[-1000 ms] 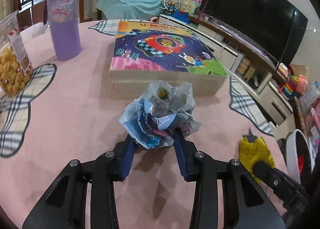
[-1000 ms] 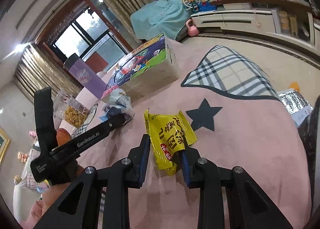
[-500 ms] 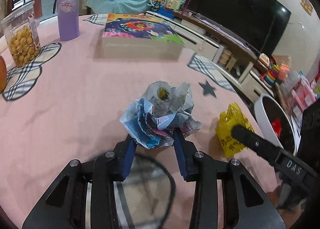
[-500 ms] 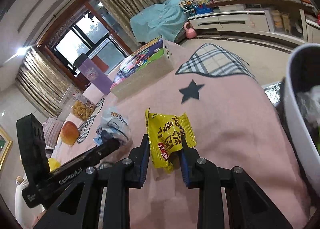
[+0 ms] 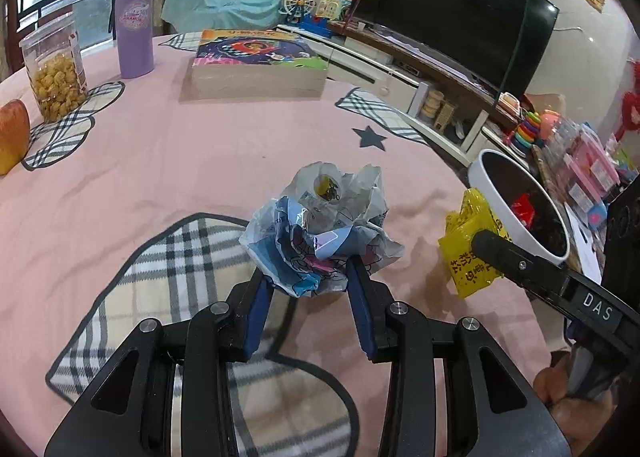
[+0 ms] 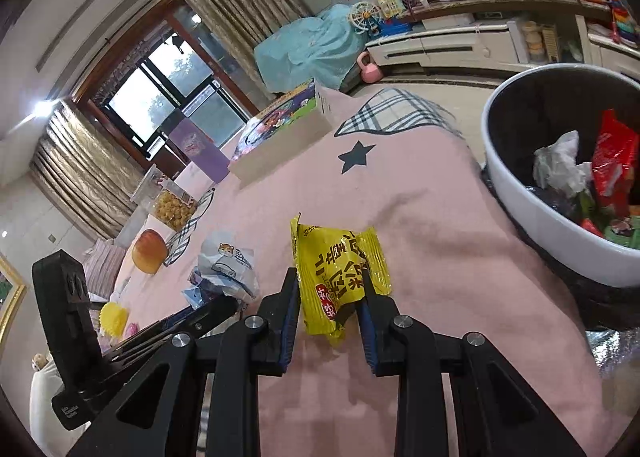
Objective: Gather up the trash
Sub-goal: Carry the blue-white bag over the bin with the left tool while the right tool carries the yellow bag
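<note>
Left gripper [image 5: 310, 289] is clamping the crumpled wrapper [image 5: 320, 233], right gripper [image 6: 328, 305] is gripping the yellow packet [image 6: 340, 273]; both are hanging above the tablecloth [image 5: 160, 145], short of the part-filled bin [image 6: 520, 193], drop pending

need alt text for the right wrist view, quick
The right claw grips a crinkled yellow snack wrapper above a pink tablecloth. A white round bin holding trash sits to the right, and the left claw holds a crumpled blue-and-white wrapper on the left.
</note>
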`<control>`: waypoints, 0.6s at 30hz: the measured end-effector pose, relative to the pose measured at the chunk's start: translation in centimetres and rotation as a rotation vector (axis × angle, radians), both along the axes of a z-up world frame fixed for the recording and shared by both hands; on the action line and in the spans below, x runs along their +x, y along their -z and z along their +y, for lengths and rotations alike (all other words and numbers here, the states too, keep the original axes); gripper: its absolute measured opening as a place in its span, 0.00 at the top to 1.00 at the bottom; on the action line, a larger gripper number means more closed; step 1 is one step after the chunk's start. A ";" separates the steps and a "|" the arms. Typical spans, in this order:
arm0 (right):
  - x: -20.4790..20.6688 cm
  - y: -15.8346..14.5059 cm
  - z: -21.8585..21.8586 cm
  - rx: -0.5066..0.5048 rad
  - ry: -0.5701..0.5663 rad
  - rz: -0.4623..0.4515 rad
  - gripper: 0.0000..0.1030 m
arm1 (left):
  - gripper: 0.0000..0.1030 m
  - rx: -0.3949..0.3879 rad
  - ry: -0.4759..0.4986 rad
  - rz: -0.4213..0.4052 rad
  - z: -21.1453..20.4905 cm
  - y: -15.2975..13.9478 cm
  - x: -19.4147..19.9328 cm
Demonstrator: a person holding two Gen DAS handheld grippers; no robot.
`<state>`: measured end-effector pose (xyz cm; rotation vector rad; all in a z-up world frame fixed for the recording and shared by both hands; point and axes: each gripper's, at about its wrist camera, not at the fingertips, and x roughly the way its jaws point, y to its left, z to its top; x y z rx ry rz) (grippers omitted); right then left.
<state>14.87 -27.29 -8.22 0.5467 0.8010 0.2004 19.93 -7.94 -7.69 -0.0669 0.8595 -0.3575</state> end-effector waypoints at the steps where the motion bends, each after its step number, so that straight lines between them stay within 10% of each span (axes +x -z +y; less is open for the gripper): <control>1: -0.3 -0.1 0.1 -0.001 0.001 -0.004 0.74 | 0.65 0.000 0.003 -0.002 -0.1 -0.1 -0.1; 18: -3.2 -1.7 -2.3 -0.001 0.048 -0.043 0.74 | 0.65 0.014 0.084 -0.026 -3.5 -1.0 -1.9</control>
